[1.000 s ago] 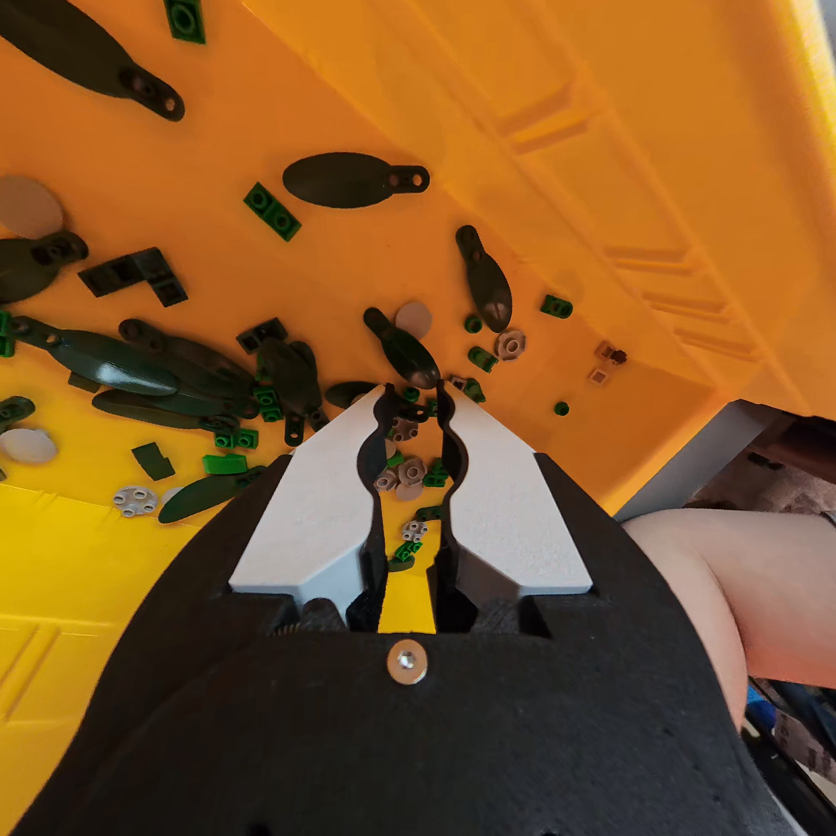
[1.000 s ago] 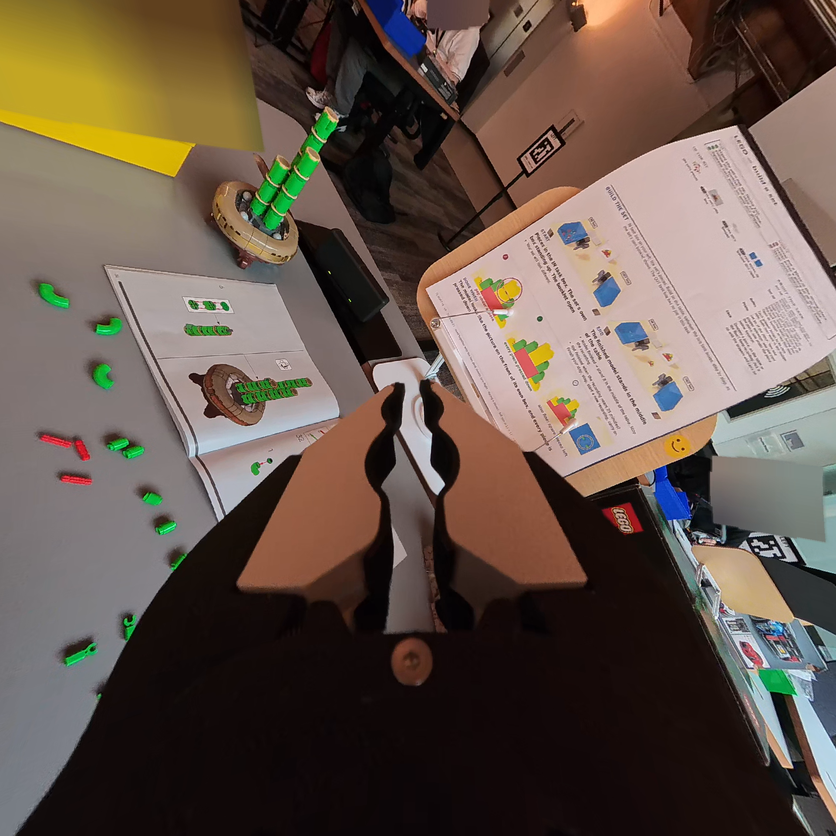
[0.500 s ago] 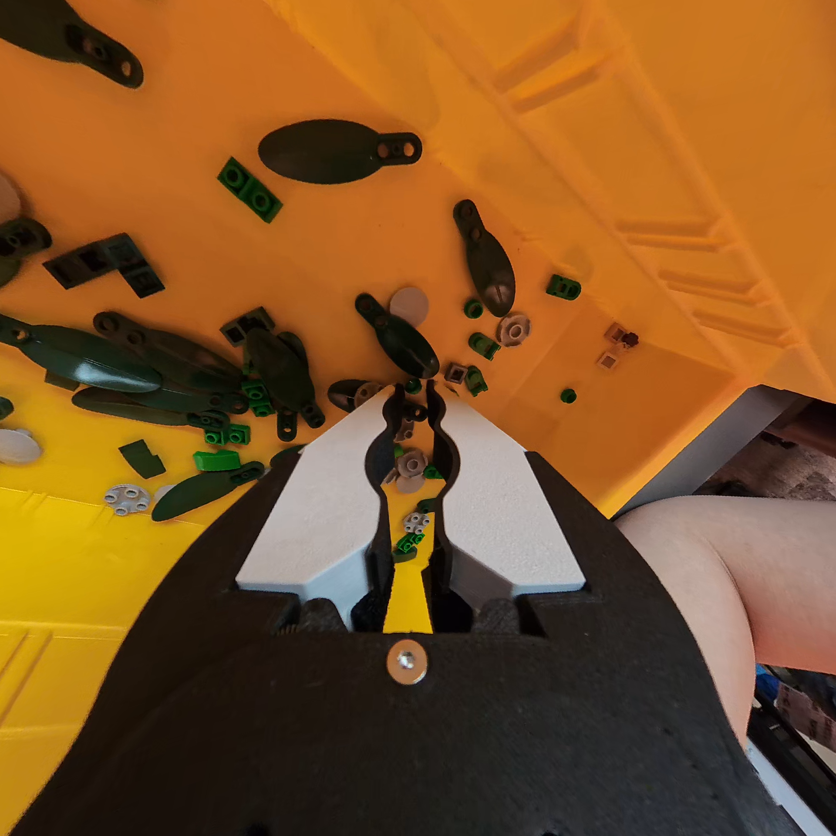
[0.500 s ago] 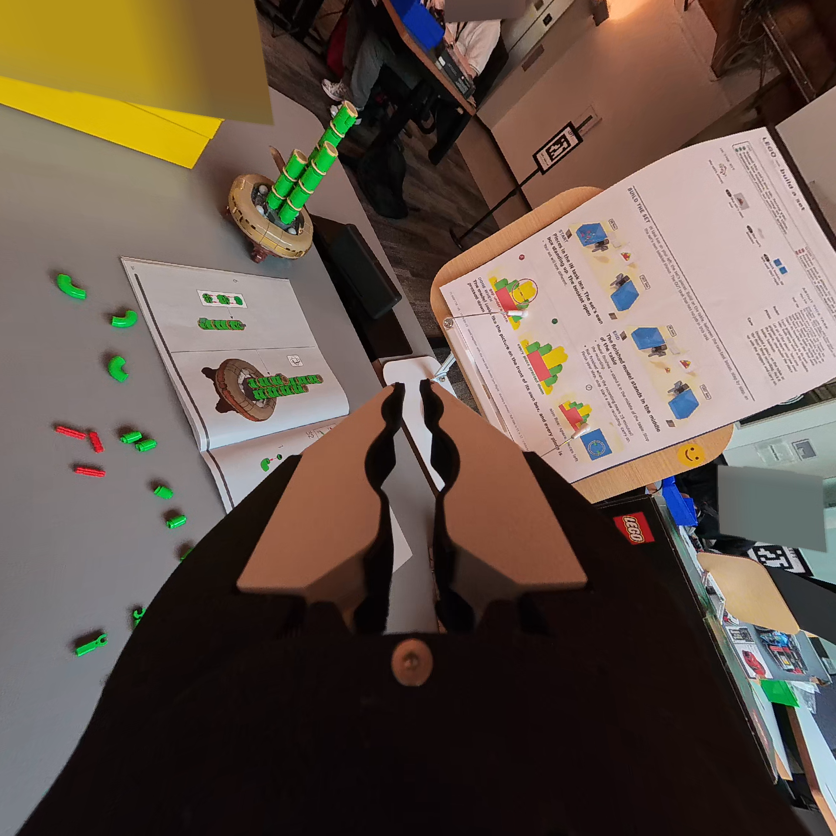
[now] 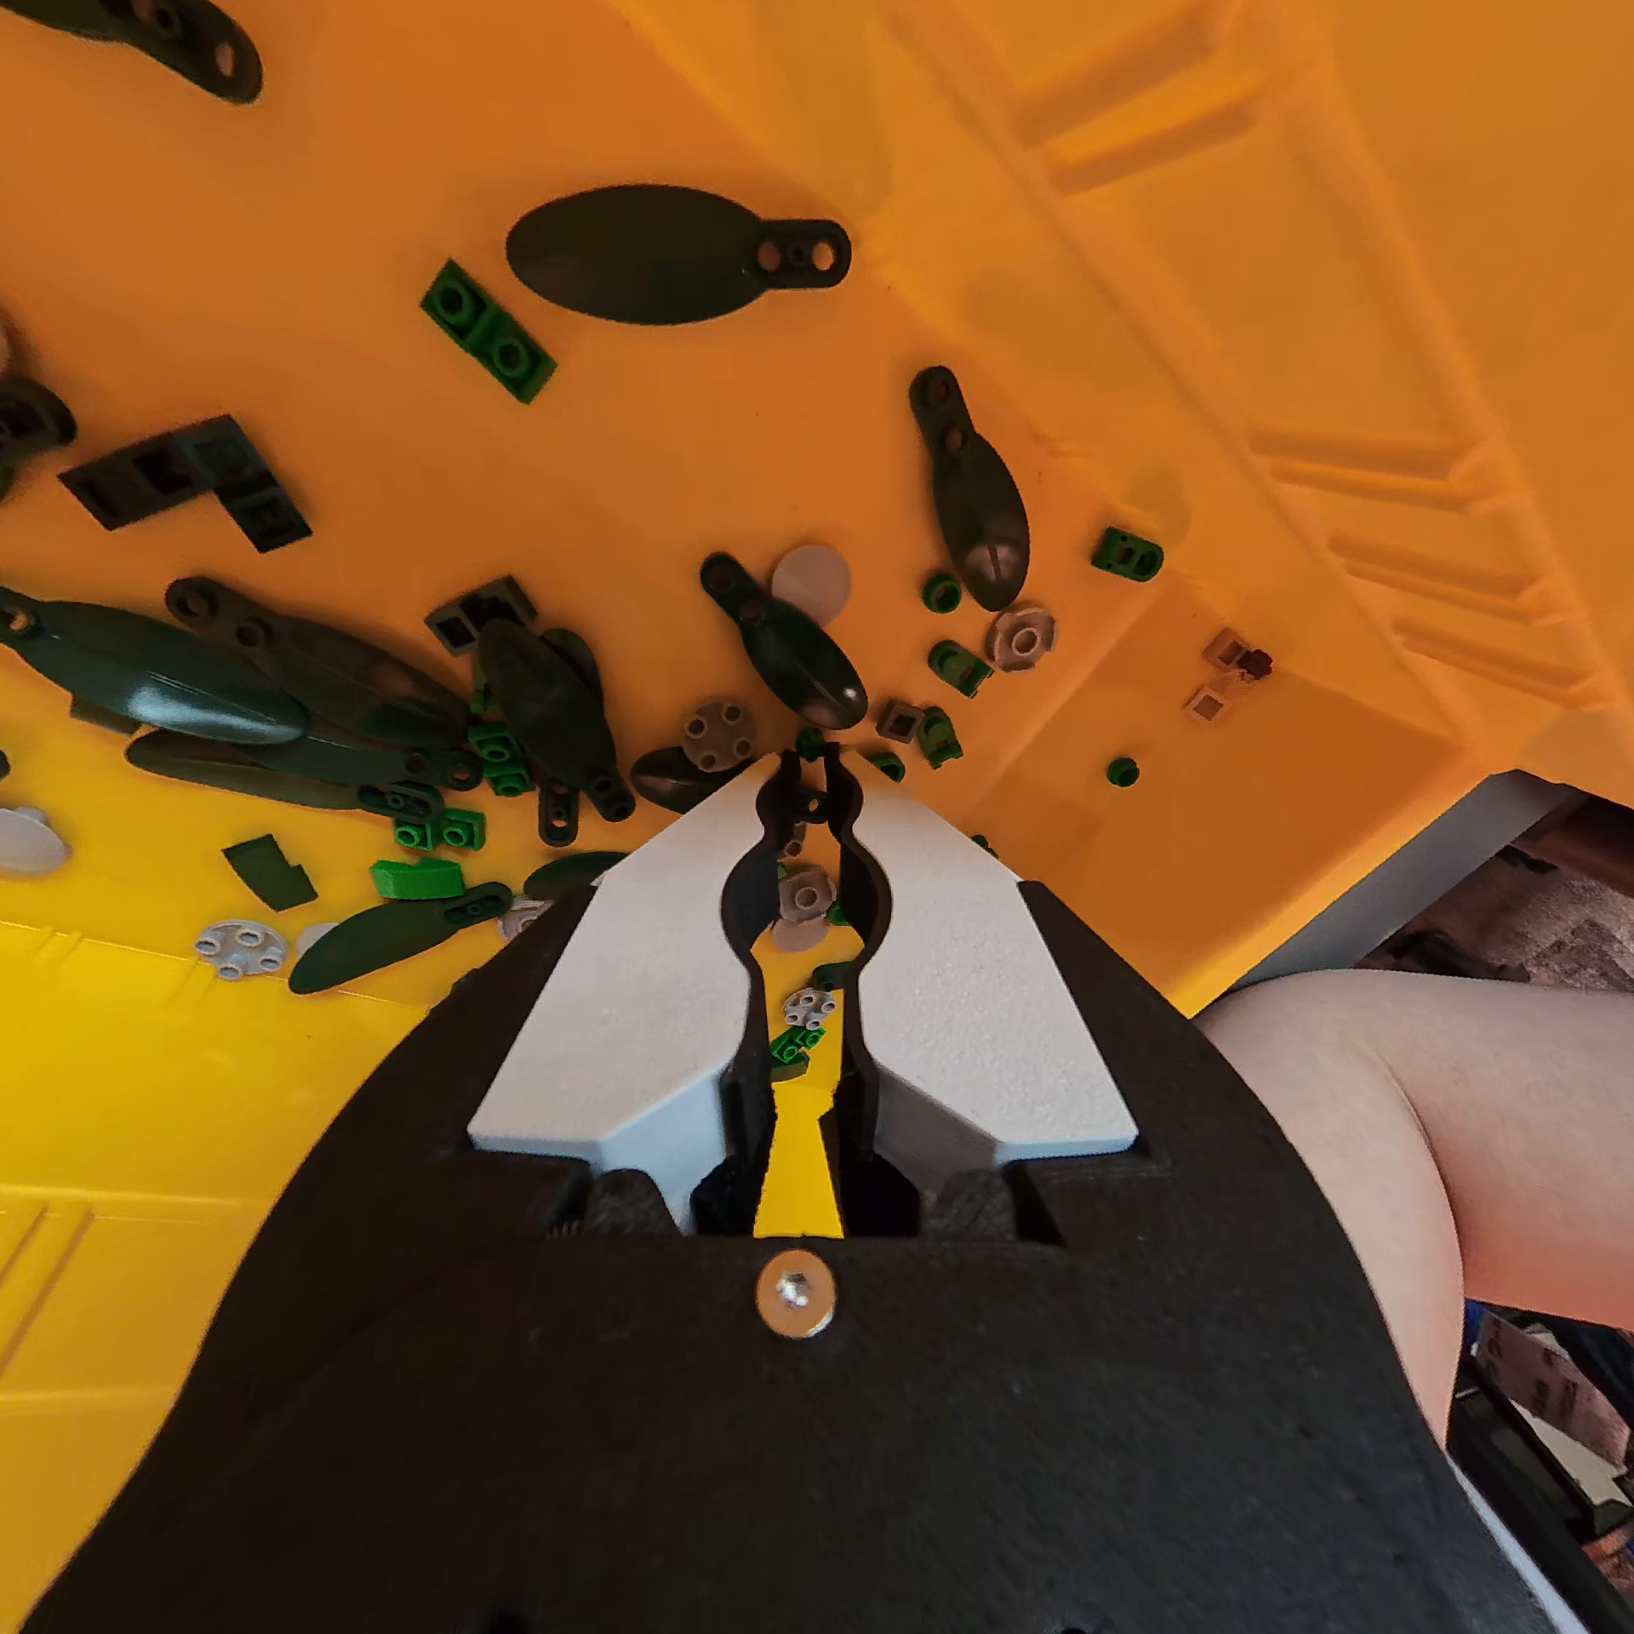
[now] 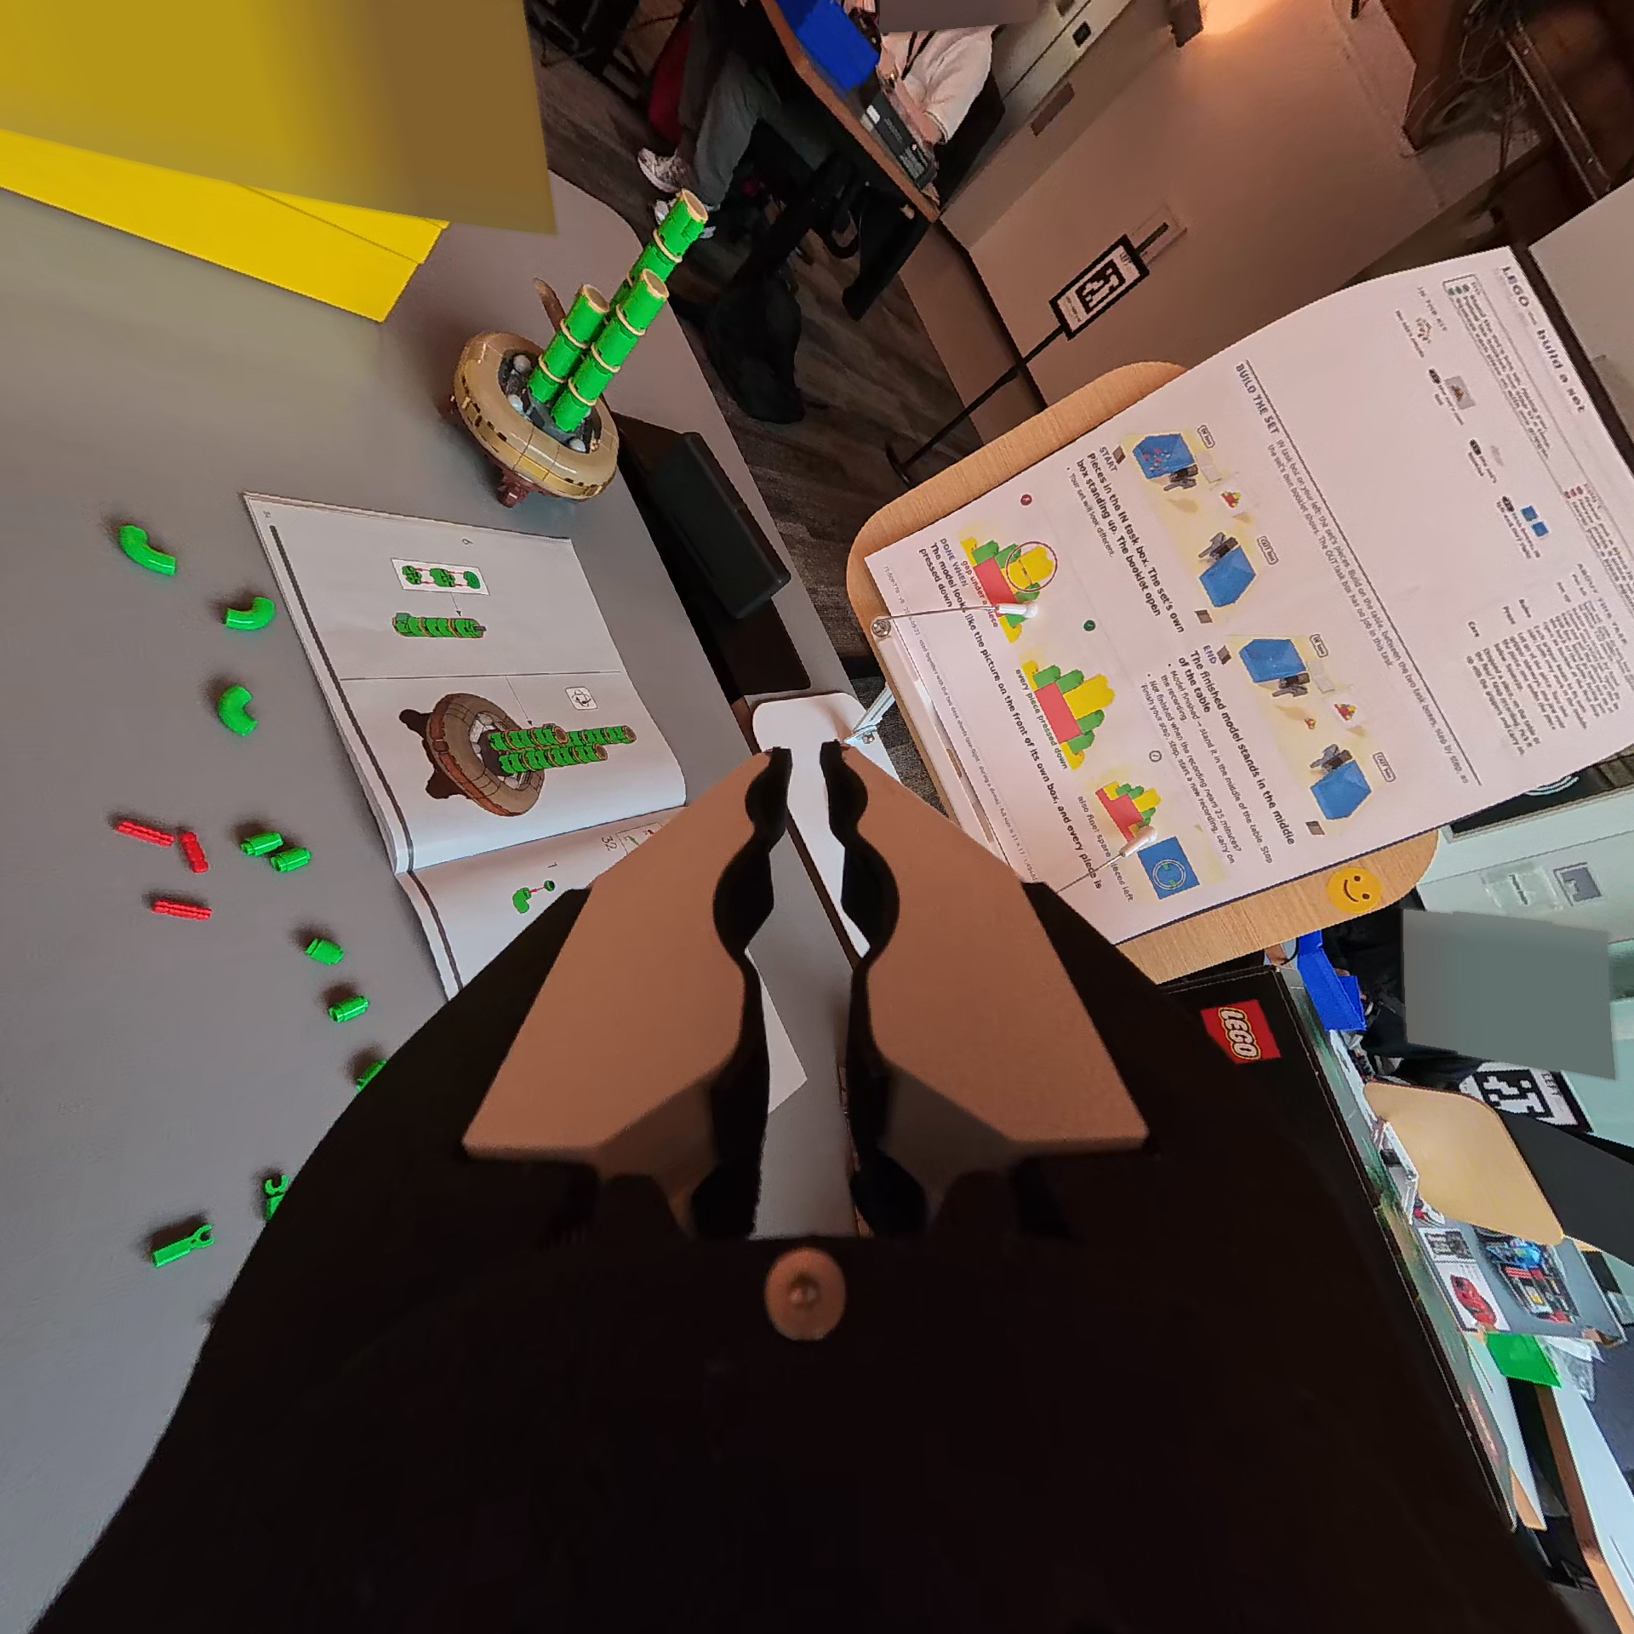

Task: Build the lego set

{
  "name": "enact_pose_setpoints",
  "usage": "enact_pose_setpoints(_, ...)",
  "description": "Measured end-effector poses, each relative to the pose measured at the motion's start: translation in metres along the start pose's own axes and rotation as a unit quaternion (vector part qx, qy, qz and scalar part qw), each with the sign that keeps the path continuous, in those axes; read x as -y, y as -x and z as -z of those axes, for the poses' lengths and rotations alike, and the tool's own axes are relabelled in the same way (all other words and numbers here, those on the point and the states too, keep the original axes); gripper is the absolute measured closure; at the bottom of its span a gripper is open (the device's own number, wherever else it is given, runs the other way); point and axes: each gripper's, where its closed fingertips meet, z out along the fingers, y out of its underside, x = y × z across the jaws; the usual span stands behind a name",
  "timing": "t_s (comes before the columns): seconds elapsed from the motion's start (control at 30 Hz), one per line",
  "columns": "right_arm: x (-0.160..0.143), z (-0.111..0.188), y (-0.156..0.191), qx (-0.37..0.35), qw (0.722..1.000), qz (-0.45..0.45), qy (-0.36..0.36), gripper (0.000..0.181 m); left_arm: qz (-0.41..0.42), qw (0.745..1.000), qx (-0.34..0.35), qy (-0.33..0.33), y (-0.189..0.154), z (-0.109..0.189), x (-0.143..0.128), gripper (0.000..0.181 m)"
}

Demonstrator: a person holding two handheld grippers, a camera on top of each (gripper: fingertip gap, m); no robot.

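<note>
In the left wrist view my left gripper (image 5: 809,771) reaches into a yellow bin (image 5: 1149,221) of loose pieces. Its white fingers are closed on a small dark lego piece (image 5: 819,801) at the tips. Dark green leaf pieces (image 5: 632,252), green plates (image 5: 486,332) and grey round plates (image 5: 1021,637) lie around it. In the right wrist view my right gripper (image 6: 800,759) hovers above the grey table (image 6: 133,1017), nearly shut and empty. The partly built model (image 6: 575,389), green stalks in a tan round base, stands far left of it, beyond the open instruction booklet (image 6: 460,672).
Green curved pieces (image 6: 146,553), red pins (image 6: 181,908) and small green parts lie left of the booklet. The yellow bin (image 6: 265,115) is at the table's far left. A printed sheet (image 6: 1238,619) on a wooden stand stands to the right. A person's bare limb (image 5: 1415,1105) is beside the bin. Spacing between my two grippers at the tips: around 50 cm. From my left tips it is roughly 30 cm to the partly built model (image 6: 575,389); from my right, 35 cm.
My left gripper's fingers have closed from a wide gap onto the small dark piece and moved slightly deeper into the bin. The right gripper has drifted a little; its jaws are unchanged.
</note>
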Motion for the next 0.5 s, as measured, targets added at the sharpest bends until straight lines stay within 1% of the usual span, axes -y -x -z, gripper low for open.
enact_pose_setpoints(0.2,0.000,-0.001,0.002,0.004,1.000,0.003,0.001,0.174,-0.015,1.000,0.005,0.003,-0.001,0.001,-0.002,0.178)
enact_pose_setpoints(0.33,0.000,-0.001,0.003,0.005,1.000,0.005,0.003,0.174,-0.028,0.999,0.006,-0.024,-0.002,0.007,0.003,0.178)
enact_pose_setpoints(0.5,0.000,-0.002,0.004,0.008,1.000,0.006,0.004,0.174,-0.042,0.998,0.009,-0.040,-0.003,0.012,0.002,0.178)
